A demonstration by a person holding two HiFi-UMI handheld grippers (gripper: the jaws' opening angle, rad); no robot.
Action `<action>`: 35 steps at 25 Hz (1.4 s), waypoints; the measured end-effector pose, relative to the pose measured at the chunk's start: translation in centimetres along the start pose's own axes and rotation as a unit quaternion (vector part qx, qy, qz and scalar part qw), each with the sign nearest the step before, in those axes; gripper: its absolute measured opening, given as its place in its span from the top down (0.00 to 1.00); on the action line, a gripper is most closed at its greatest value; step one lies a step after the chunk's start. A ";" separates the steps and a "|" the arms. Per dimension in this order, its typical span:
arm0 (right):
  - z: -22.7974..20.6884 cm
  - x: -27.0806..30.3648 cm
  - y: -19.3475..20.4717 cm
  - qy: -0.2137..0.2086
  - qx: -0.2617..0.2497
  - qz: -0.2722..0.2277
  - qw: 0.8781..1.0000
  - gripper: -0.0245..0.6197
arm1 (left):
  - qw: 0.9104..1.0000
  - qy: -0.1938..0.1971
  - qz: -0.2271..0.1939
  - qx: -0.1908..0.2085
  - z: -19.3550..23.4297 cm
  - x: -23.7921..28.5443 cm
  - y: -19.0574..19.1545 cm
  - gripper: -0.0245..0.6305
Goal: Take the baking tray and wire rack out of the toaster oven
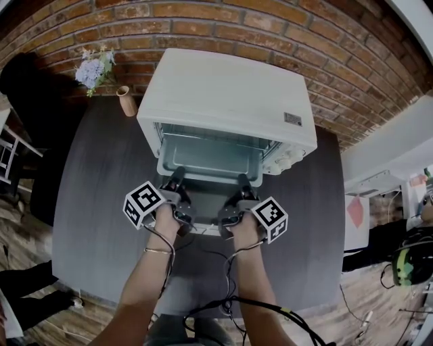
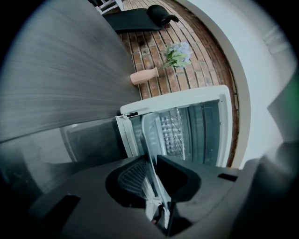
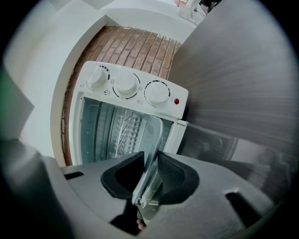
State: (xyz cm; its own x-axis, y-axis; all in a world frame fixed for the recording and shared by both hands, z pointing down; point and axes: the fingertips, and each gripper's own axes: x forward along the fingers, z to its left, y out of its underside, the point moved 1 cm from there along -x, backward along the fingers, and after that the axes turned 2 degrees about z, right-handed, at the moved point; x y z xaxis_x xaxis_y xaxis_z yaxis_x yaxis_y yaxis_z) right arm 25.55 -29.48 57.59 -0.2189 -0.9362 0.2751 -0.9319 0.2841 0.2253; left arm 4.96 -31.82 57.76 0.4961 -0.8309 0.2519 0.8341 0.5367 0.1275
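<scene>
The white toaster oven (image 1: 223, 94) stands on a dark table (image 1: 95, 203) with its glass door (image 1: 208, 203) folded down toward me. The pale baking tray (image 1: 210, 157) sticks partway out of the opening. My left gripper (image 1: 177, 177) is shut on the tray's front rim at its left end, and my right gripper (image 1: 243, 182) is shut on the rim at its right end. In the left gripper view the tray (image 2: 152, 133) runs edge-on between the pads. The right gripper view shows the tray (image 3: 156, 135) the same way. The wire rack (image 2: 173, 133) (image 3: 125, 125) sits inside the oven behind the tray.
A small wooden vase (image 1: 125, 101) with pale flowers (image 1: 95, 67) stands left of the oven, against the brick wall (image 1: 203, 20). Three knobs (image 3: 126, 85) line the oven's right side. Cables (image 1: 223, 304) trail from both grippers over the table's near edge. A black chair (image 1: 27, 88) is at far left.
</scene>
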 end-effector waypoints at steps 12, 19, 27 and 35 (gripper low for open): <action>-0.4 -2.2 0.9 0.002 0.009 0.005 1.000 0.83 | 1.000 -0.001 0.002 0.003 0.3 -2.1 1.0 0.86; -0.5 -3.5 1.5 0.002 0.010 0.010 1.000 0.83 | 1.000 0.000 0.001 0.001 0.4 -3.4 1.6 0.86; -0.6 -5.2 2.1 0.003 0.011 0.014 1.000 0.83 | 1.000 0.001 -0.002 -0.003 0.4 -5.1 2.4 0.86; -0.5 -6.9 2.7 0.004 0.011 0.016 1.000 0.84 | 1.000 -0.001 0.001 -0.002 0.4 -6.7 3.2 0.86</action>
State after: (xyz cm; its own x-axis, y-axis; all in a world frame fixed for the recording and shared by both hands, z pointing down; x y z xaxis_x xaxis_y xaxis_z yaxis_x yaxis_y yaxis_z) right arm 24.69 -22.16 56.82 -0.2469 -0.9249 0.2891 -0.9307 0.3094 0.1951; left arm 4.16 -24.46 56.86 0.4975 -0.8297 0.2532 0.8341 0.5377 0.1232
